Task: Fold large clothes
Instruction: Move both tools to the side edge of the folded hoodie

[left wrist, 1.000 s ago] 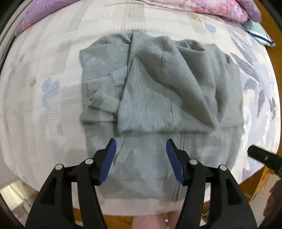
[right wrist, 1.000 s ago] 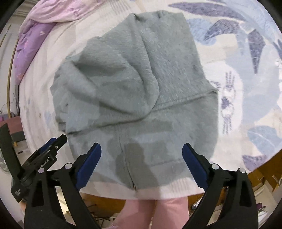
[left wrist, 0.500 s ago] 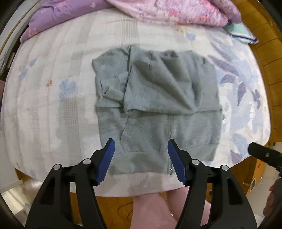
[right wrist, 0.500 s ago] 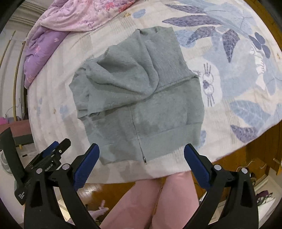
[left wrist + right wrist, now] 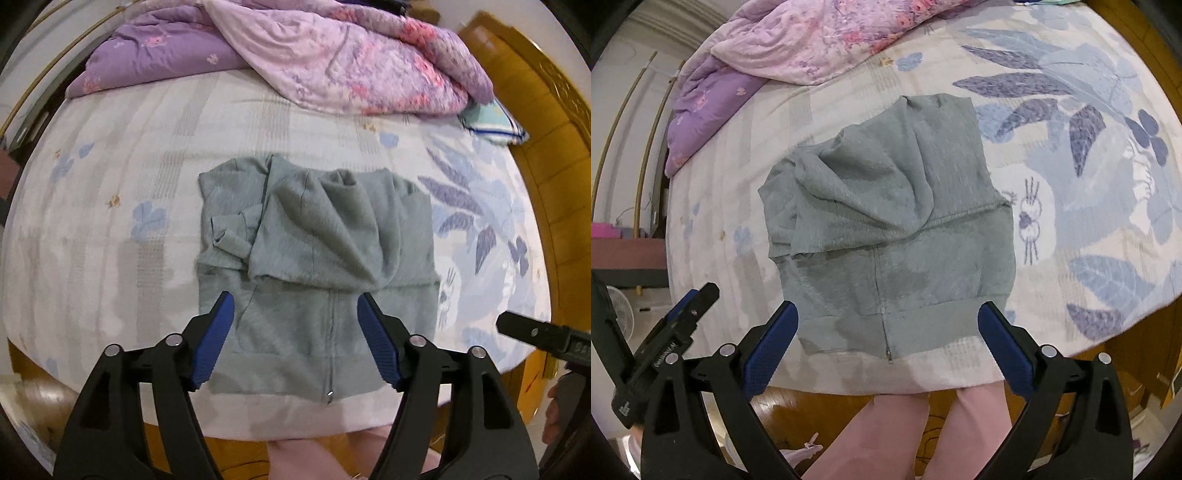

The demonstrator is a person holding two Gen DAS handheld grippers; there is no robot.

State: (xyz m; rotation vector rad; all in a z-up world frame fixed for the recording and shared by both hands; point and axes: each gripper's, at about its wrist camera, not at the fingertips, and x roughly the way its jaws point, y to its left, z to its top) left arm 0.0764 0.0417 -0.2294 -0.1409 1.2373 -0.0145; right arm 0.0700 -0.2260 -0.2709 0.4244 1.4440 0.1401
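A grey zip-up hoodie [image 5: 317, 266] lies on the bed, its upper part and hood folded down over the body, a sleeve cuff tucked at its left side. The zipper pull [image 5: 888, 356] points at the near bed edge. My left gripper [image 5: 295, 306] hovers well above the hem with nothing between its blue pads, and its jaws are opening. In the right wrist view the same hoodie [image 5: 894, 229] lies below my right gripper [image 5: 888, 314], which stands wide open and empty. Each gripper shows at the edge of the other's view.
A pink and purple quilt [image 5: 332, 51] is heaped at the far side of the bed. A folded teal cloth [image 5: 491, 122] lies at the far right by the wooden bed frame [image 5: 554, 147]. A person's legs in pink trousers [image 5: 886, 435] stand at the near edge.
Both grippers have risen away from the hoodie, so it looks smaller and more of the bed shows. The left jaws have widened. The hoodie lies as before.
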